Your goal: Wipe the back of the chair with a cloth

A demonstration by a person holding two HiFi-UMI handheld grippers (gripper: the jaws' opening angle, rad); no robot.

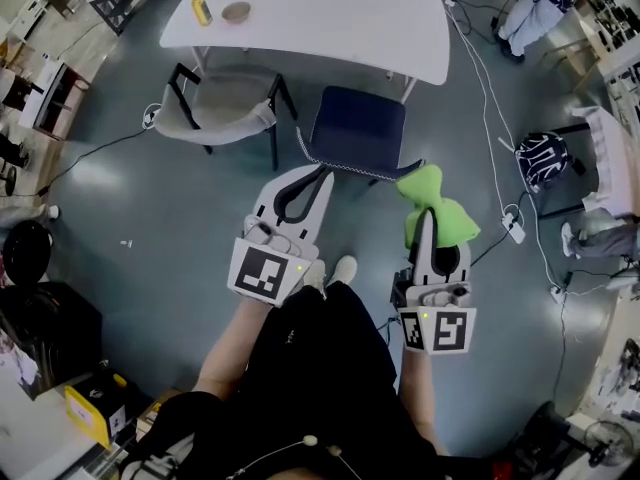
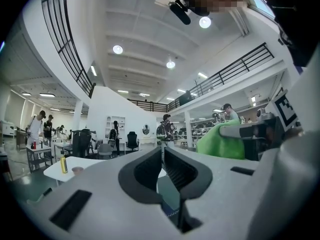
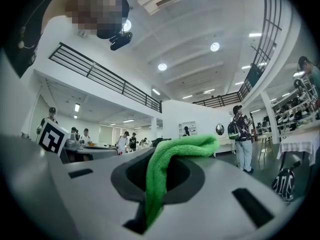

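Observation:
A dark blue chair (image 1: pixel 358 130) stands in front of me at a white table (image 1: pixel 330 18), its back nearest me. My right gripper (image 1: pixel 427 214) is shut on a green cloth (image 1: pixel 438 206), which bunches out past the jaw tips just right of the chair's back. In the right gripper view the green cloth (image 3: pixel 167 164) runs between the jaws and folds over to the right. My left gripper (image 1: pixel 323 175) hangs just above the back's left end, its jaws together with nothing between them. The left gripper view shows the green cloth (image 2: pixel 220 141) at right.
A beige chair (image 1: pixel 215 108) stands left of the blue one. On the table are a yellow bottle (image 1: pixel 201 8) and a small bowl (image 1: pixel 237 12). Cables and a power strip (image 1: pixel 513 226) lie on the floor at right, near a backpack (image 1: pixel 543 158). A person (image 1: pixel 535 3) stands far right.

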